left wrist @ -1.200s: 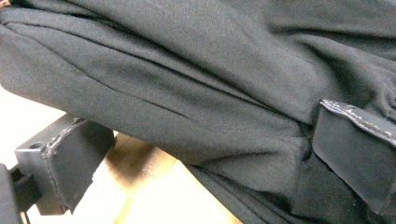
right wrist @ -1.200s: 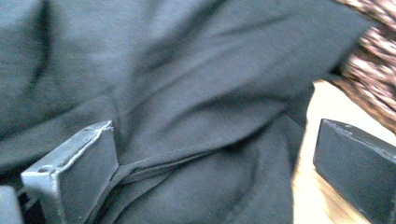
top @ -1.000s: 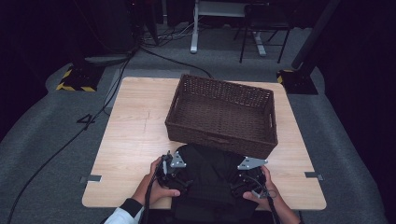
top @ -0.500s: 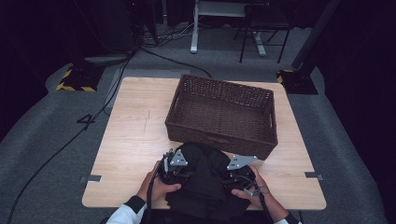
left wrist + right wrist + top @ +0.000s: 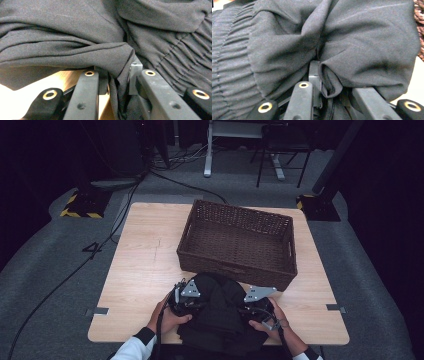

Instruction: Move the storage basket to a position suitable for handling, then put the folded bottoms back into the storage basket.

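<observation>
Our left gripper has just been closing, and its fingers now pinch a fold of the crumpled black fabric garment between them. The right gripper has likewise been closing and clamps a bunched pleat of the same cloth. Each grip takes only a thin gather near the garment's edge, so we judge that the fold could slide out of the fingers once we lift, since the smooth fabric offers little to bite on. If one side slips, the cloth would swing and drape over the rim of the dark brown woven wicker basket instead of dropping inside.

In the high view the garment lies heaped at the near edge of the light wooden desk, between our two hands, its far side just beside the basket's near wall. The left gripper holds its left flank, the right gripper its right flank.
</observation>
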Motion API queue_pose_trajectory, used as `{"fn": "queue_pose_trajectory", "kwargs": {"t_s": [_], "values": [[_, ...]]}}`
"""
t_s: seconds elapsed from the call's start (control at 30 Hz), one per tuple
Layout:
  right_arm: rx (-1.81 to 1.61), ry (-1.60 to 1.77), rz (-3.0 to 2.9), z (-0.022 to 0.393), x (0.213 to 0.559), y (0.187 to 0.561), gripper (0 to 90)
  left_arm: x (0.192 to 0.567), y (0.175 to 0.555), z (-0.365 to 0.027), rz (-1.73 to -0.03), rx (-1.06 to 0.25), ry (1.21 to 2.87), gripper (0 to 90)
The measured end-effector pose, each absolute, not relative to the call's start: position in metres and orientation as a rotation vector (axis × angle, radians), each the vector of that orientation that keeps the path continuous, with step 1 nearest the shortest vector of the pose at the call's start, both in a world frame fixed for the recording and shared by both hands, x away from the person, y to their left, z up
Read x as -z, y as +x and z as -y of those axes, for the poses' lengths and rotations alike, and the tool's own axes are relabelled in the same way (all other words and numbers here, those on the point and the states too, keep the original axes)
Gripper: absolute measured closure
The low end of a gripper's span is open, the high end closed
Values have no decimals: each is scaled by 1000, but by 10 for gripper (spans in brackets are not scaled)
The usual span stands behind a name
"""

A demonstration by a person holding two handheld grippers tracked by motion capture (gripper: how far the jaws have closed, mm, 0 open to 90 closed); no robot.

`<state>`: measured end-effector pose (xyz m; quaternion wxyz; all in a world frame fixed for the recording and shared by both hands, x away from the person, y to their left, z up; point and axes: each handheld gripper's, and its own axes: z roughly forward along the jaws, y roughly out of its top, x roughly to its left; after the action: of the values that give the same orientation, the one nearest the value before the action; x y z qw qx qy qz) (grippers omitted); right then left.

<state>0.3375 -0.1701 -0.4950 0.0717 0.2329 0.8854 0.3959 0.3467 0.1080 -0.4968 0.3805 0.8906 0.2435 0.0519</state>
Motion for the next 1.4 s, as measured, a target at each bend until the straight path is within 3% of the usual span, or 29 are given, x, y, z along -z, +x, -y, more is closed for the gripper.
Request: {"fn": "queue_pose_trajectory", "kwargs": {"t_s": [0.7, 1.4], "values": [[-1271, 679, -2609, 174, 478, 337, 799, 483, 339, -114, -594, -189, 2250, 794], [-1305, 620, -2531, 171, 416, 337, 799, 432, 328, -118, -564, -286, 2164, 797]]}}
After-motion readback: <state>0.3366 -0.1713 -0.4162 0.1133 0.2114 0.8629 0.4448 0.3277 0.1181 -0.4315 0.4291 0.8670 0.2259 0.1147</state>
